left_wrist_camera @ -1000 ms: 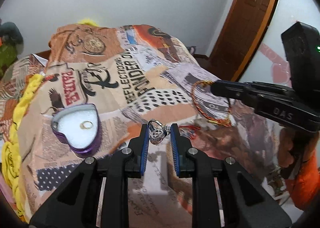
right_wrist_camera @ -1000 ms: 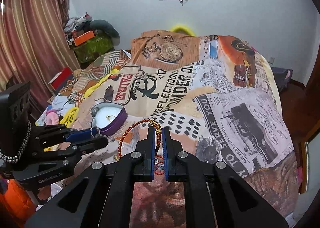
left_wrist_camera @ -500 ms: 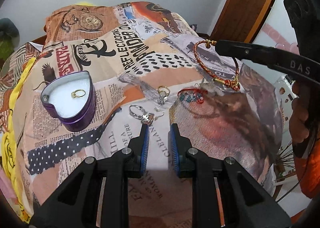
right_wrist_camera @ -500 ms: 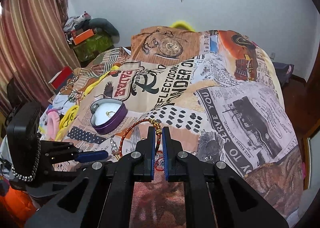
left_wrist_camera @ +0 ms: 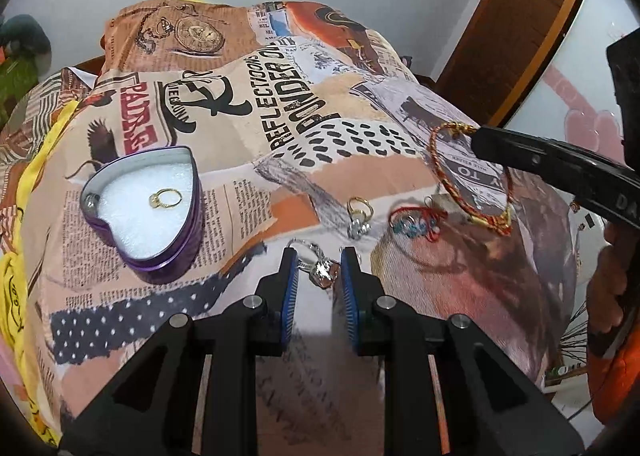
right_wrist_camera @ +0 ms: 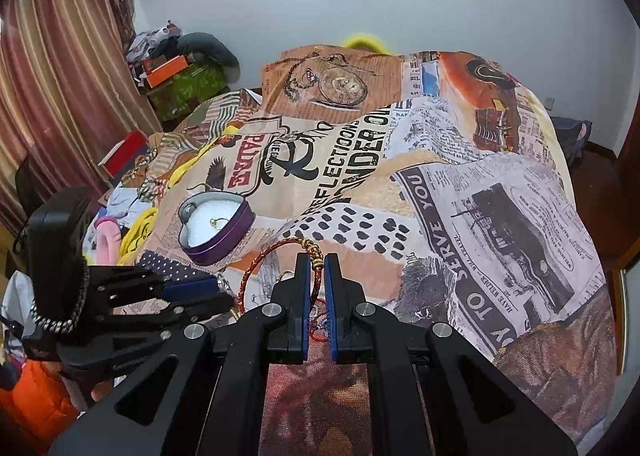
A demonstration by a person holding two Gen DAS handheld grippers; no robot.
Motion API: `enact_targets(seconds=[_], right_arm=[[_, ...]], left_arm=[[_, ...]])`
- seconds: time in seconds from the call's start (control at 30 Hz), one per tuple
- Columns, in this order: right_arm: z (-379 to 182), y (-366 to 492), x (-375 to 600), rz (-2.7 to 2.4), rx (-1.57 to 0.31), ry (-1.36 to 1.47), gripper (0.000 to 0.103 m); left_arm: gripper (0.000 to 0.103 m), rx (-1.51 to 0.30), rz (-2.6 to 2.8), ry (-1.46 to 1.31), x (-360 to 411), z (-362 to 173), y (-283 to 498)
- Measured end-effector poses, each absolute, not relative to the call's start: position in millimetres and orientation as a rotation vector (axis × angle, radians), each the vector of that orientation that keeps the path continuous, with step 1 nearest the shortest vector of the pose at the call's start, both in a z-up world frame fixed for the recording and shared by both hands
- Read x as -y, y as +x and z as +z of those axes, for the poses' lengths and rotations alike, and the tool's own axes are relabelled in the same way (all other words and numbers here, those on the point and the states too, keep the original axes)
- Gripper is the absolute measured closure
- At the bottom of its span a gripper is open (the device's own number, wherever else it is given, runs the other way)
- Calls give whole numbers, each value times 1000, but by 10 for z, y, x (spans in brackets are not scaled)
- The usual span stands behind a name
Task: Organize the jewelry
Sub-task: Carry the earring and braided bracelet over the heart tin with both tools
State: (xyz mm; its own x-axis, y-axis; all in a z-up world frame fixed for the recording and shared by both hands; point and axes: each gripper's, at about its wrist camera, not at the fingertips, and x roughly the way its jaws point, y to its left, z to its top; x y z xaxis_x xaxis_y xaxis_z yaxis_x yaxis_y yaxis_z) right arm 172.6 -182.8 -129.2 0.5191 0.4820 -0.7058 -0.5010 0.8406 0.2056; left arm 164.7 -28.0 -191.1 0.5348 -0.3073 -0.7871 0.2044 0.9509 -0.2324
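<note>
A purple heart-shaped tin (left_wrist_camera: pixel 168 256) with white foam lies on the bedspread at the left and holds a gold ring (left_wrist_camera: pixel 165 199). My left gripper (left_wrist_camera: pixel 318 256) is open, its pads on either side of a silver ring (left_wrist_camera: pixel 320 268) that lies on the cloth. Beyond it lie a gold and silver ring (left_wrist_camera: pixel 358 216) and a red and blue bracelet (left_wrist_camera: pixel 416 222). My right gripper (right_wrist_camera: pixel 317 262) is shut on a red and gold cord bracelet (right_wrist_camera: pixel 256 268), held above the bed; it also shows in the left wrist view (left_wrist_camera: pixel 460 184).
The printed bedspread (right_wrist_camera: pixel 460 184) covers the bed. A striped curtain (right_wrist_camera: pixel 60 76) and piled clutter (right_wrist_camera: pixel 176 72) are at the left. A wooden door (left_wrist_camera: pixel 520 36) stands at the right. Yellow fabric (left_wrist_camera: pixel 16 240) lies along the bed's left edge.
My left gripper let go of the silver ring, drew back, then came forward so its open pads flank the ring on the cloth. My right gripper keeps holding the cord bracelet.
</note>
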Motion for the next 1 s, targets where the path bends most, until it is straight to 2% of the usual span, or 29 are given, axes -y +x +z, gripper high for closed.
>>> enact_targets(seconds=[0.23,0.3,0.4,1.0], right_arm=[[-1316,1743,1828,592,-846,-25,97],[-1322,1749,1815,594,-848,-24,97],[-1321,1747,1780,599,-849,-23,97],[-1219,1791,1222,683,-820,-51,97]], left_arm=[[83,-945,-311,-145,285,-1959,1740],[90,-942,-312,-147,281,-1963,1755],[93,-940,-312,-153,260,-1949,1756],[93,-802,-184,-134,-290,-1530,1515]])
